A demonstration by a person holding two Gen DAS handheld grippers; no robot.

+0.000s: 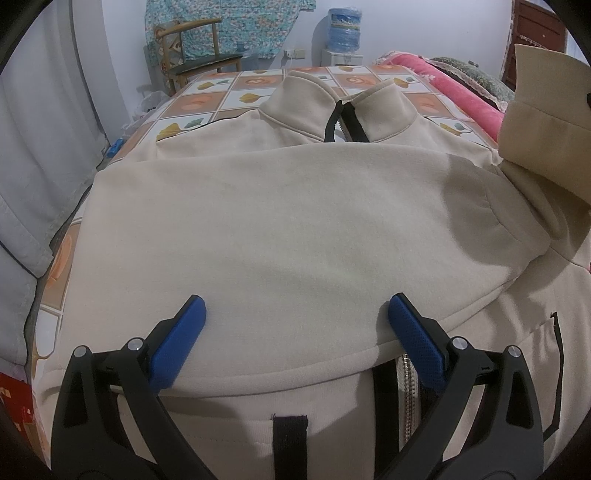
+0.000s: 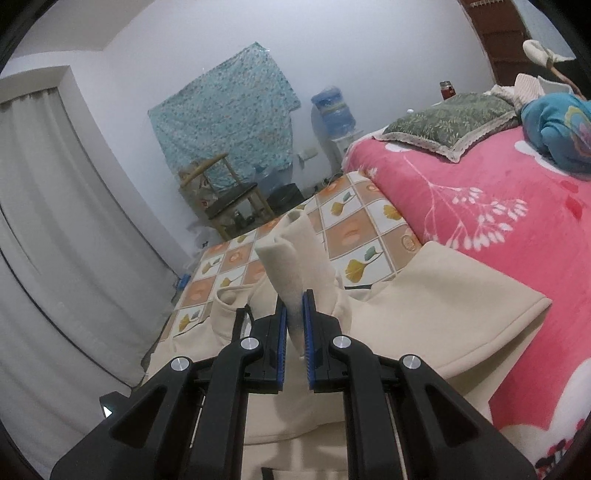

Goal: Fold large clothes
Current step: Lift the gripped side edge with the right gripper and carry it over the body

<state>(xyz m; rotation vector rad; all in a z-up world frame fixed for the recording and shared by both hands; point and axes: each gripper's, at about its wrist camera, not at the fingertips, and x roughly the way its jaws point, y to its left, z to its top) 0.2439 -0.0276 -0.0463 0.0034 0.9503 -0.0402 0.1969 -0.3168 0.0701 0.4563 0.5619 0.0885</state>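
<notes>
Fingers (image 1: 184, 332) of the left gripper (image 1: 295, 314) spread wide, holding nothing, poised just above the near edge of a sleeve (image 1: 280, 229) laid flat across the jacket (image 1: 535, 369). Likely just let go, or ready to press the fold down. Right gripper (image 2: 294, 314) pinched tight on the other sleeve (image 2: 291, 266), which stands up from the jacket's chest, cuff end rising past the fingertips; lifted that way, I judge, so it can be carried across and laid over the first. Jacket lies front up on the patterned cloth (image 1: 221, 88), zipper (image 1: 404, 391) toward the near end, collar (image 1: 332, 103) at the far end. Beyond the collar: wooden chair (image 1: 199, 51), water bottle (image 1: 345, 29). Pink blanket (image 2: 480, 206) runs alongside the jacket's right.
</notes>
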